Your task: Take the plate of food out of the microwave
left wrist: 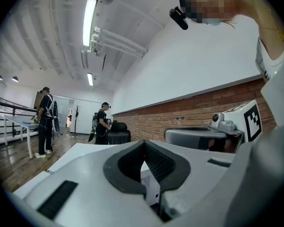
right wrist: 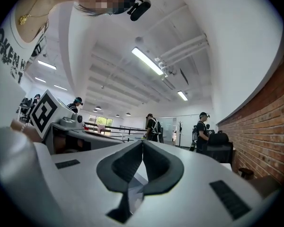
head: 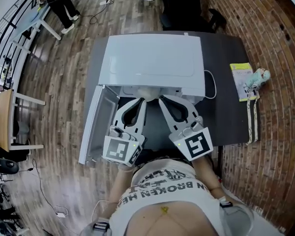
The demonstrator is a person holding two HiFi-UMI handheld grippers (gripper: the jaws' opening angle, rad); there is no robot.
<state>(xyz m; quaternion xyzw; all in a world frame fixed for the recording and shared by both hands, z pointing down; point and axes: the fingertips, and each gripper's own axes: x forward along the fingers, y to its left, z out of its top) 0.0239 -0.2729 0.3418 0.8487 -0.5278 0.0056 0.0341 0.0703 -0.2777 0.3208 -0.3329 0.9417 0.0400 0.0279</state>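
Head view showed the microwave door (head: 95, 124) already swung open at the left, so the job seemed to be at the reaching stage, with nothing taken hold of yet. Just right of the door, the left gripper (head: 140, 101) pointed into the mouth of the microwave (head: 152, 58), and its own view showed its jaws pressed together with nothing pinched between them. Between the two gripper tips, just inside the opening, lay a pale rounded shape (head: 148, 91) that was probably the plate of food. It was mostly hidden under the microwave's top edge, so this could not be said for sure. The right gripper (head: 163, 101) sat just beside the left one, aimed the same way, and its jaws were likewise closed on nothing. Farther right on the dark counter (head: 226, 63), well away from the work, lay a yellow booklet (head: 242, 81) and a small toy (head: 258, 77). The next move would likely call for spreading the jaws, easing in to catch the plate's rim, and drawing it out level so that the food did not slide.
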